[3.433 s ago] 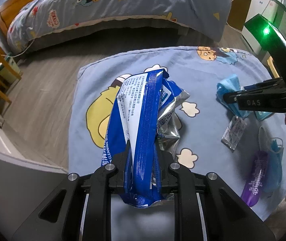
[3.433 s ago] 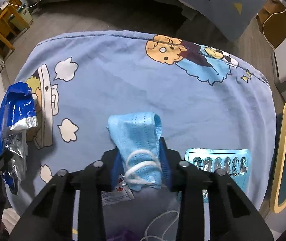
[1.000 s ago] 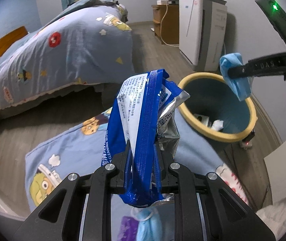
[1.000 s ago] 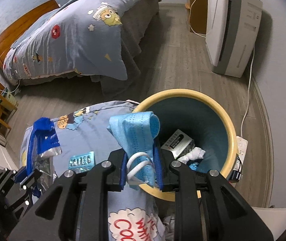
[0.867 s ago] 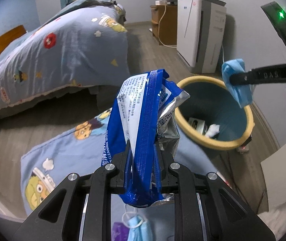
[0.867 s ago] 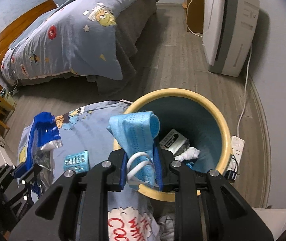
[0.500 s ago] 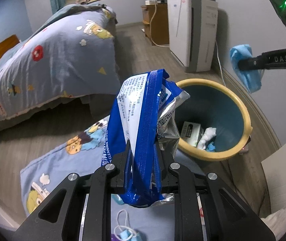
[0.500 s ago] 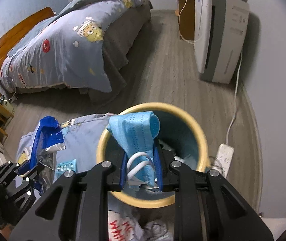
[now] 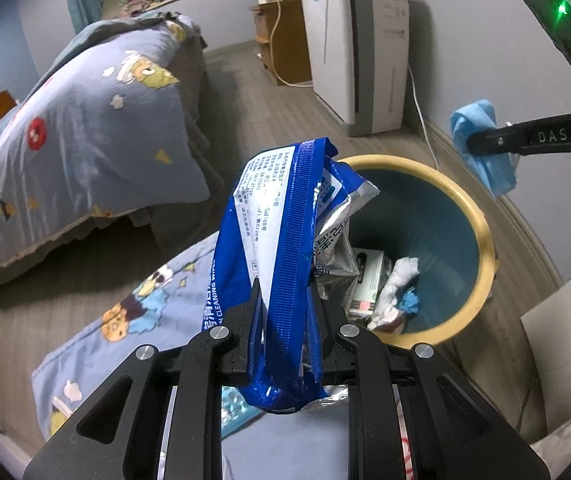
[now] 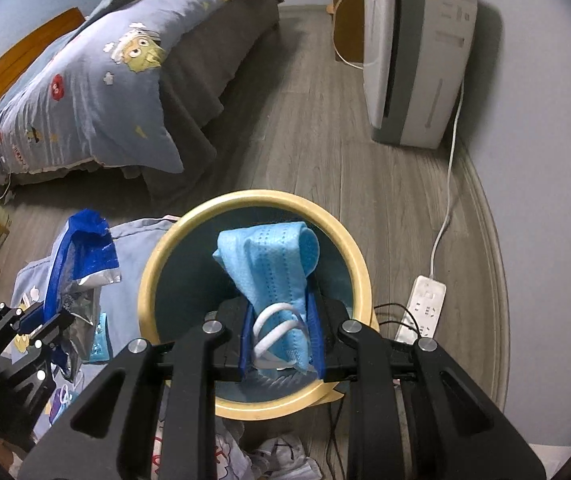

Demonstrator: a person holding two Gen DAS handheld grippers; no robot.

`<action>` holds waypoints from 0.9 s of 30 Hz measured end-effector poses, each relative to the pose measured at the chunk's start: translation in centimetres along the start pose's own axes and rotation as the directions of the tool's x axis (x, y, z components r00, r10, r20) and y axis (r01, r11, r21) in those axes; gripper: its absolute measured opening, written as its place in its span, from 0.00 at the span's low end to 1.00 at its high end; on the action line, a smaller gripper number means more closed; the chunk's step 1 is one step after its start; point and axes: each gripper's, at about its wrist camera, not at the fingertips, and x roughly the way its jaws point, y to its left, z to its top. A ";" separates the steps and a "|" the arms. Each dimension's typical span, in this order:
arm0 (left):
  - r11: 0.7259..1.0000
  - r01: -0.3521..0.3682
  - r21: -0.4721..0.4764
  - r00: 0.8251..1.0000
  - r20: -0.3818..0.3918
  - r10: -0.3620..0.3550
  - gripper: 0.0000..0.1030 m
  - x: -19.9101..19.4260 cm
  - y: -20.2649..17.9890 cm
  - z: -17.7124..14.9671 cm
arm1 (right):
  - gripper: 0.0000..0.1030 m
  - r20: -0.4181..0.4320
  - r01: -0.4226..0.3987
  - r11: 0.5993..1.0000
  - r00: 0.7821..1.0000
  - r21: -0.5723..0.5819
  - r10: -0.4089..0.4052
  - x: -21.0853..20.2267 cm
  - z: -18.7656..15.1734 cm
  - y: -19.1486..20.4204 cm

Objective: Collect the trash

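**Both claws loaded at the bin**

We see our left claw (image 9: 285, 300) pinching a crinkled blue foil wrapper (image 9: 281, 232) just left of the round yellow-rimmed bin (image 9: 481, 224). Our right claw (image 10: 281, 320), tilted steeply down, pinches a pleated blue face mask (image 10: 273, 264) over the bin's open mouth. Bare wood floor (image 10: 317, 128) lies beyond.

Black left gripper (image 9: 285, 300), silver screws, right gripper (image 10: 281, 320) seemingly lettered "DAS"

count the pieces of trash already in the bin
3 show: a white box at the left of the bin, a crumpled white wad beside it, a small blue scrap lower right. More may be hidden.
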 end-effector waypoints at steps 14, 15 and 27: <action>0.996 0.084 -0.009 0.996 -0.024 -0.084 0.20 3.0 -2.6 2.0 | 0.21 -0.030 0.009 1.000 1.000 0.016 -0.009 2.8 0.3 0.1; 0.996 0.090 -0.014 0.996 -0.024 -0.091 0.20 3.2 -2.6 2.0 | 0.21 -0.035 0.010 1.000 0.999 0.019 -0.009 3.1 0.3 0.0; 0.977 0.200 -0.075 0.976 -0.068 -0.206 0.20 6.6 -3.7 2.8 | 0.21 -0.138 0.022 0.996 0.990 0.085 -0.010 6.3 -0.6 -1.8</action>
